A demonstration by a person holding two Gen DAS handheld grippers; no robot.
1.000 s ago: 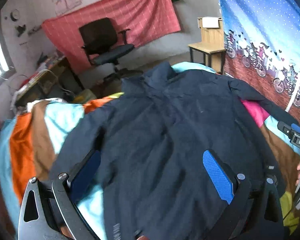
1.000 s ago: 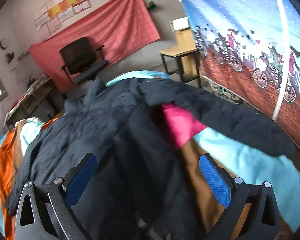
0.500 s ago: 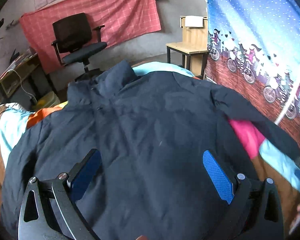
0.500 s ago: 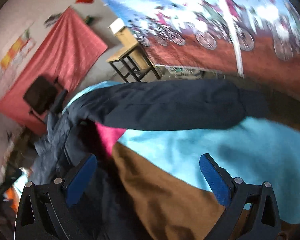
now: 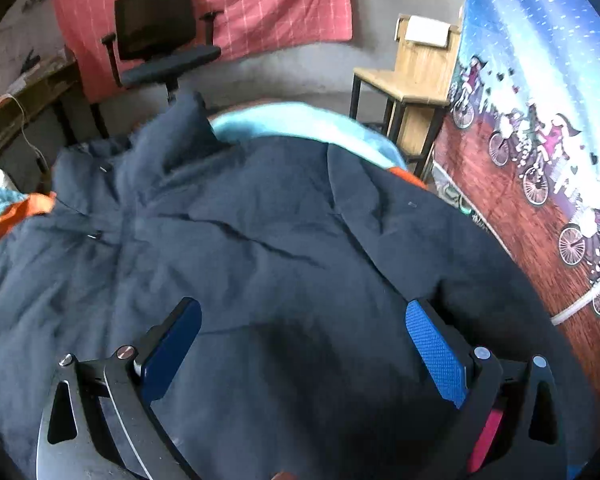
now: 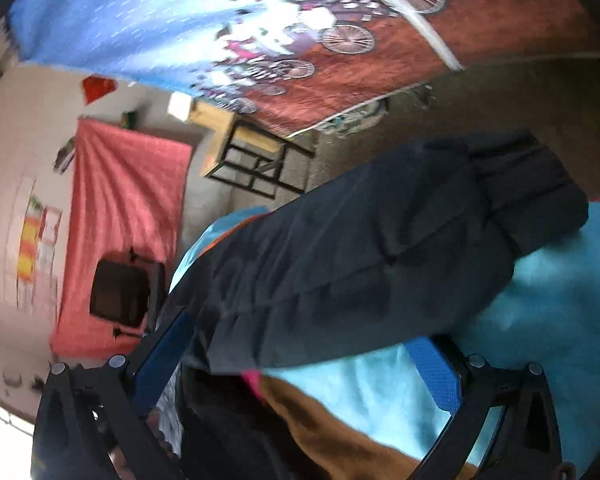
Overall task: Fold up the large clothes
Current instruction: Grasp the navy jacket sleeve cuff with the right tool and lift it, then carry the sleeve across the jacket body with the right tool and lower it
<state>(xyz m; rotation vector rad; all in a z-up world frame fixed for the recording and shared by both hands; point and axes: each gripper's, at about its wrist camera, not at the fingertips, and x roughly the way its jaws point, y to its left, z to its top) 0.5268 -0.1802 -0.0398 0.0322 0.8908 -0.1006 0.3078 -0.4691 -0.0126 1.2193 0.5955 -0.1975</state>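
Navy fabric fills most of my left view: the jacket (image 5: 260, 248) lies spread front-up on a striped blanket (image 5: 300, 120), collar toward the far end near the office chair (image 5: 160, 40). My left gripper (image 5: 300, 344) hangs over the jacket's lower body with its blue pads (image 5: 436, 352) set wide apart and nothing between them.

My right view is rolled sideways and blurred. There I see the jacket's sleeve (image 6: 380, 248) stretched out across the turquoise part of the blanket (image 6: 560, 300), its cuff end lying toward the bicycle-print cloth (image 6: 340, 40). My right gripper (image 6: 300, 360) is also spread wide, empty, with the sleeve lying just ahead of the pads (image 6: 432, 372); I cannot tell whether they touch it. A wooden stand (image 5: 412, 72) sits beyond the bed.
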